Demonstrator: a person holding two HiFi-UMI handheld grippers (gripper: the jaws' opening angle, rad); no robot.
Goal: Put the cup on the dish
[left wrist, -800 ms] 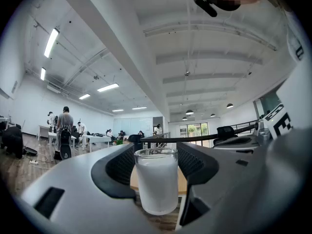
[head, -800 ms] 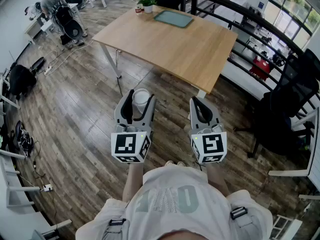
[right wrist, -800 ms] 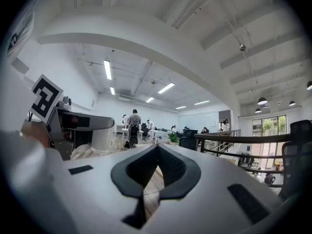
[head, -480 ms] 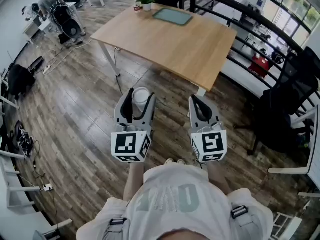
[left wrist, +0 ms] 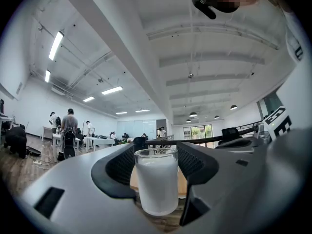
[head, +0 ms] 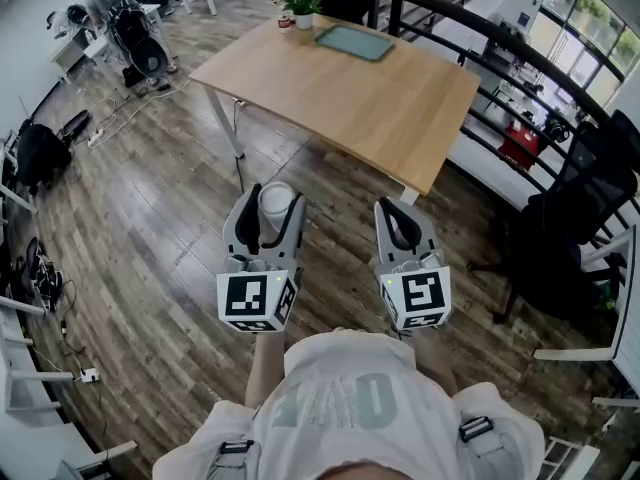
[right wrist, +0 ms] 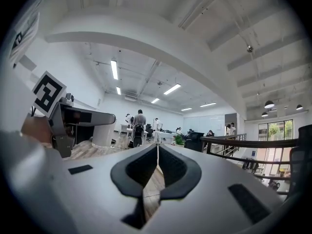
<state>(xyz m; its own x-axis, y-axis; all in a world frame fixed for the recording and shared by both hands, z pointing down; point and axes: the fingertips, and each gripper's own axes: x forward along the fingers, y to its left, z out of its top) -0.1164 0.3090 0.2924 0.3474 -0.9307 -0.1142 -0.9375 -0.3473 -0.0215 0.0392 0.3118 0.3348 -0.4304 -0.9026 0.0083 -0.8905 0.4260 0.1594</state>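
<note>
Left gripper view, left gripper [left wrist: 156,154] clamping frosted cup [left wrist: 156,184], right gripper [right wrist: 157,150] clenched empty

We find the cup [left wrist: 156,179] between the jaws of the left claw [head: 275,200], with the right claw [head: 397,208] at its 3 o'clock. At 12 o'clock stands the desk [head: 340,93]; the dish [head: 352,42] lies on its far end.

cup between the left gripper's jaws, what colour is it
It's a frosted white glass cup with a clear rim, and it shows best in the left gripper view.
</note>
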